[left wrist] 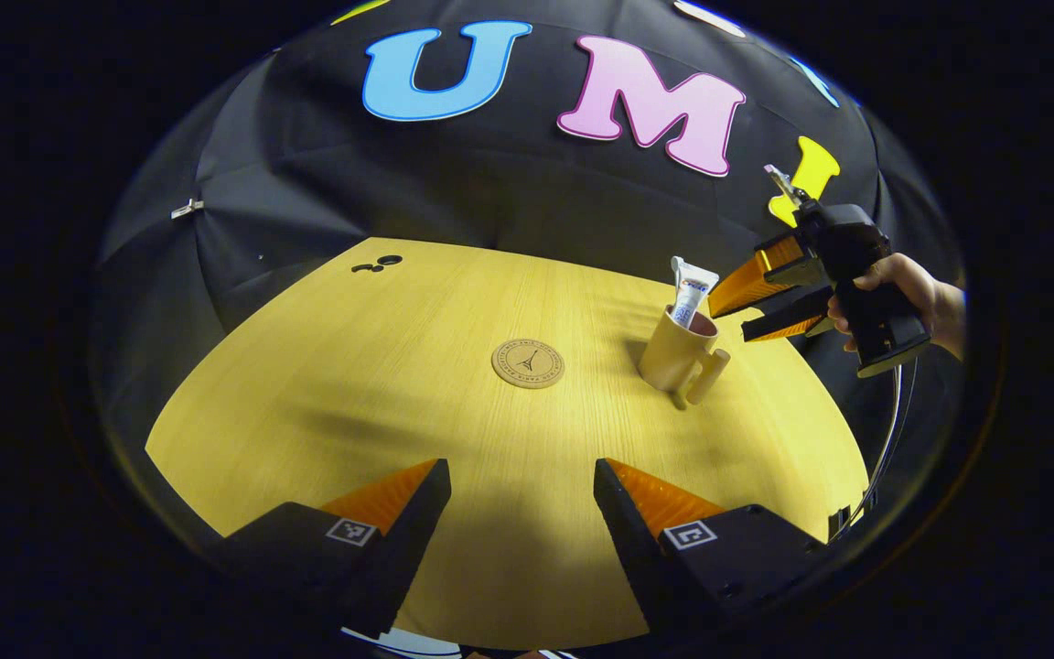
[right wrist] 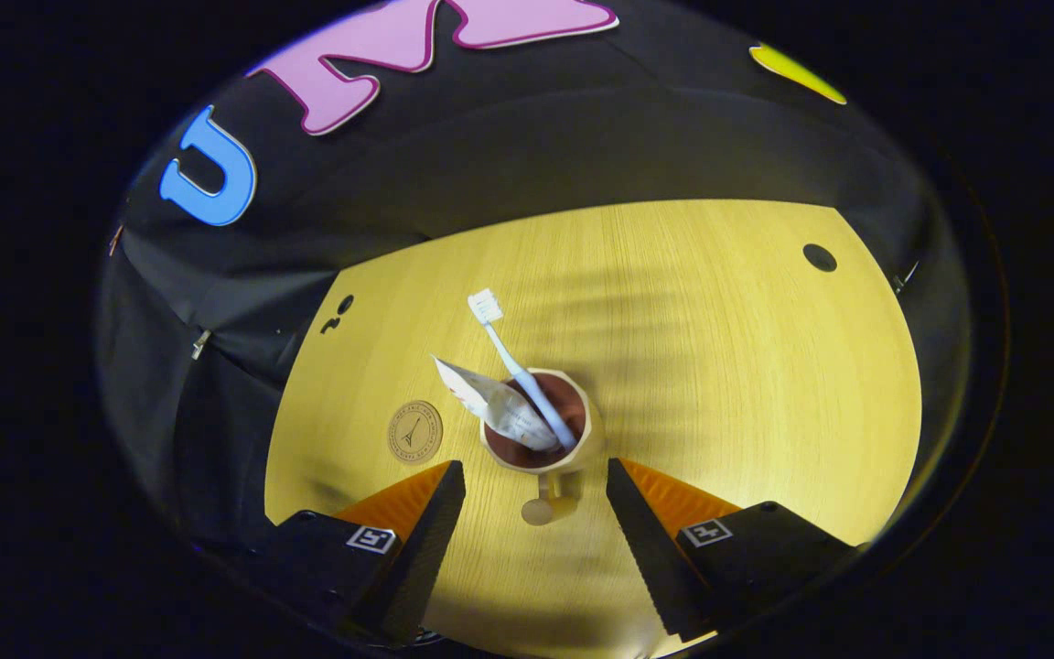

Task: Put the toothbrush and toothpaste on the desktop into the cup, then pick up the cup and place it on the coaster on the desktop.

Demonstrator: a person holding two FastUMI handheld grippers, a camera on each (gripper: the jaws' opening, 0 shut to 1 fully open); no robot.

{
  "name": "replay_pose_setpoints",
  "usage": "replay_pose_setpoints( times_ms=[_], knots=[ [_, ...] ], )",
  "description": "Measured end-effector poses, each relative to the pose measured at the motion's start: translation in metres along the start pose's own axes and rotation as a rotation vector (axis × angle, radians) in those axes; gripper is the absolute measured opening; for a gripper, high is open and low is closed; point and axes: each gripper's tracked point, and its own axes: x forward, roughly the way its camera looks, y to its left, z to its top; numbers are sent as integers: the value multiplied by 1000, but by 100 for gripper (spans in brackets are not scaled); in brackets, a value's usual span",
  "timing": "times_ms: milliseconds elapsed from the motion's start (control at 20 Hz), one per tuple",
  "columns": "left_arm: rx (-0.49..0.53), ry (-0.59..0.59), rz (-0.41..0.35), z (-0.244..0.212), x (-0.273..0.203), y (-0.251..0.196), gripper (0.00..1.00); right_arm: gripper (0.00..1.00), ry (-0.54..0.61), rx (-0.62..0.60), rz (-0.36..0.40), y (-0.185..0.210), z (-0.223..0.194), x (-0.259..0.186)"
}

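A tan cup [right wrist: 541,430] with a dark inside stands upright on the tabletop [right wrist: 719,348], handle toward the right gripper view's camera. A white toothpaste tube [right wrist: 495,407] and a toothbrush [right wrist: 518,366] (bristles up) lean in it. The round coaster [right wrist: 414,432], seemingly cork, lies bare nearby.

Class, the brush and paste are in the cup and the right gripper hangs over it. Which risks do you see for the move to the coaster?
1. The toothbrush and toothpaste lean well out of the cup; the open right gripper could knock them as it descends.
2. The handle lies between its fingers; a grip there alone might let the cup tilt.
3. The coaster is small, so the cup may land off its edge.
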Motion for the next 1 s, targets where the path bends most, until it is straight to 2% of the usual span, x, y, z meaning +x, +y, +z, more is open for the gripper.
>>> replay_pose_setpoints(
  times_ms=[250,350,450,700,800,950,1000],
  knots=[
    [-4,-8,8,5,-2,17,98,95,122,-52,-56,3,-27,26],
    [-11,-11,14,4,-5,21,98,95,129,-54,-110,-4,-30,37],
    [-11,-16,37,5,-8,28,98,95,131,-44,-138,-6,-29,47],
    [-27,-3,25,1,-10,28,98,93,217,-59,-199,-14,-48,67],
    [-27,-4,19,2,-11,28,98,87,234,-63,-199,-13,-52,69],
    [-22,-1,16,2,-10,27,98,85,254,-64,-213,-14,-56,75],
    [-20,1,14,1,-10,27,98,75,260,-63,-220,-15,-58,76]
  ],
)
